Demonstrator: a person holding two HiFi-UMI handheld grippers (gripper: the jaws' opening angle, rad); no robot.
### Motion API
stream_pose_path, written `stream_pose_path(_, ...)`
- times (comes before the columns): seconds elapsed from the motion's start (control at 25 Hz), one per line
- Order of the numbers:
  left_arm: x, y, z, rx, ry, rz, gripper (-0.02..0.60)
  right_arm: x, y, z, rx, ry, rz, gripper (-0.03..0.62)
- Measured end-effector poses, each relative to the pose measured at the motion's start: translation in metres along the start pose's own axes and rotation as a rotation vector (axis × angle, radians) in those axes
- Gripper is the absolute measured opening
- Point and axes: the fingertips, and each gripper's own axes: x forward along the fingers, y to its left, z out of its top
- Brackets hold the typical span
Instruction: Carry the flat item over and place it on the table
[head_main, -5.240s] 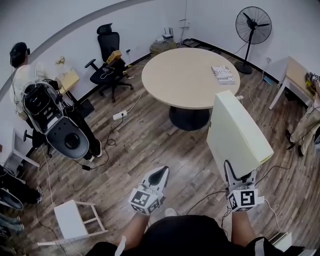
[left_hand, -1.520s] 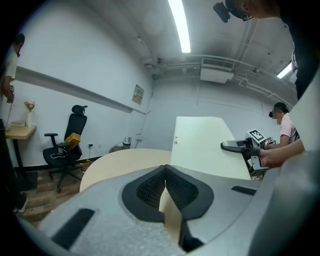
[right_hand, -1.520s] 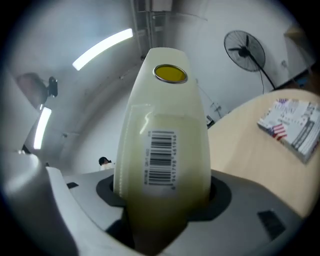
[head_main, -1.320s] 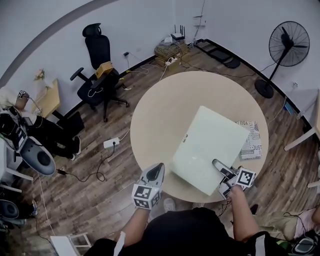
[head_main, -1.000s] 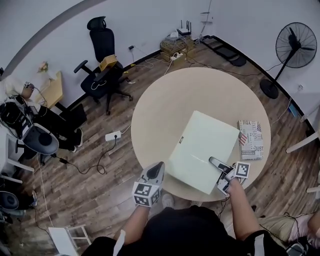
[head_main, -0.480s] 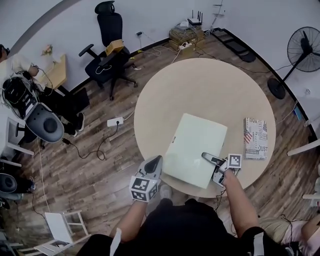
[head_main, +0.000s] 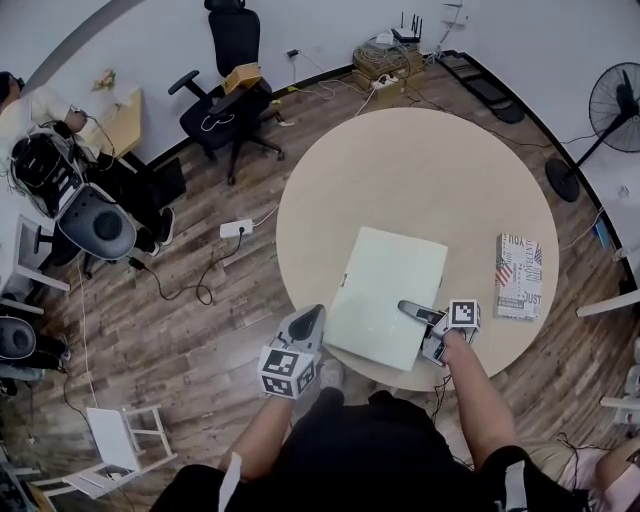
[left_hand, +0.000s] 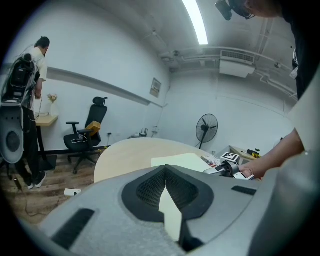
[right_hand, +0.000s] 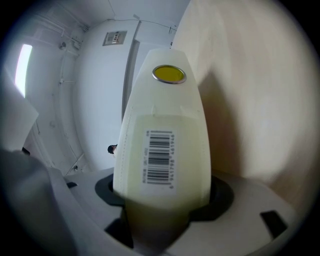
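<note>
Head view shows the flat item (head_main: 385, 295) now lying on the round tabletop (head_main: 420, 170) near its front edge, where seconds ago it was carried upright. The right hand-held gripper (head_main: 410, 312) still pinches its near edge, jaws spread to its thickness. The left hand-held gripper (head_main: 316, 316) hangs closed and empty. Only letting go seems left.

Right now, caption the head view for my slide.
Right gripper grips the pale flat box lying on the round table; left gripper shut, empty.
</note>
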Motion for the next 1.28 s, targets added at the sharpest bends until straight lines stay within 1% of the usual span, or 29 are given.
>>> stream_pose_path(0.08, -0.002, 0.001, -0.004, -0.006, 0.003, 0.002, 0.006, 0.003, 0.0, -0.001, 0.011, -0.003, -0.01, 0.319)
stream_pose_path(0.12, -0.003, 0.001, -0.005, -0.009, 0.003, 0.0, 0.006, 0.003, -0.002, 0.0, 0.013, -0.013, -0.031, 0.319)
stream_pose_path(0.16, -0.004, -0.001, -0.005, -0.013, 0.0, -0.005, 0.006, 0.002, -0.005, 0.003, 0.011, -0.031, -0.067, 0.325)
stream_pose_path(0.32, -0.006, -0.005, -0.002, -0.04, -0.021, -0.038, 0.006, -0.01, -0.021, 0.017, -0.031, -0.127, -0.27, 0.382)
stream_pose_path(0.4, -0.006, -0.006, -0.002, -0.047, -0.021, -0.042, 0.006, -0.018, -0.025, 0.021, -0.081, -0.143, -0.371, 0.397)
stream_pose_path(0.56, -0.003, -0.009, 0.001, -0.045, -0.022, -0.05, 0.006, -0.039, -0.036, 0.029, -0.235, -0.127, -0.584, 0.41)
stream_pose_path(0.64, 0.0, -0.011, 0.002, -0.041, -0.021, -0.061, 0.006, -0.047, -0.033, 0.033, -0.312, -0.126, -0.654, 0.408)
stream_pose_path(0.68, 0.0, -0.012, 0.001, -0.04, -0.02, -0.065, 0.006, -0.05, -0.029, 0.034, -0.346, -0.131, -0.675, 0.408)
stream_pose_path(0.76, 0.001, -0.013, 0.0, -0.038, -0.017, -0.071, 0.006, -0.054, -0.018, 0.035, -0.396, -0.148, -0.676, 0.408)
stream_pose_path(0.92, 0.002, -0.017, 0.001, -0.033, -0.02, -0.08, 0.006, -0.063, 0.019, 0.03, -0.472, -0.198, -0.6, 0.408)
stream_pose_path(1.04, 0.005, -0.023, 0.008, -0.029, -0.019, -0.101, 0.006, -0.077, 0.051, 0.03, -0.589, -0.26, -0.573, 0.405)
stream_pose_path(1.12, 0.009, -0.029, 0.012, -0.016, -0.02, -0.118, 0.006, -0.09, 0.072, 0.032, -0.69, -0.313, -0.578, 0.391)
stream_pose_path(1.16, 0.011, -0.033, 0.013, -0.009, -0.021, -0.126, 0.006, -0.098, 0.081, 0.034, -0.738, -0.351, -0.585, 0.318)
stream_pose_path(1.2, 0.014, -0.036, 0.014, -0.004, -0.021, -0.134, 0.006, -0.106, 0.091, 0.036, -0.776, -0.392, -0.586, 0.218)
stream_pose_path(1.24, 0.017, -0.04, 0.014, -0.001, -0.023, -0.144, 0.006, -0.115, 0.1, 0.037, -0.803, -0.432, -0.581, 0.204)
stream_pose_path(1.28, 0.021, -0.043, 0.016, -0.002, -0.026, -0.155, 0.006, -0.122, 0.108, 0.038, -0.821, -0.47, -0.572, 0.173)
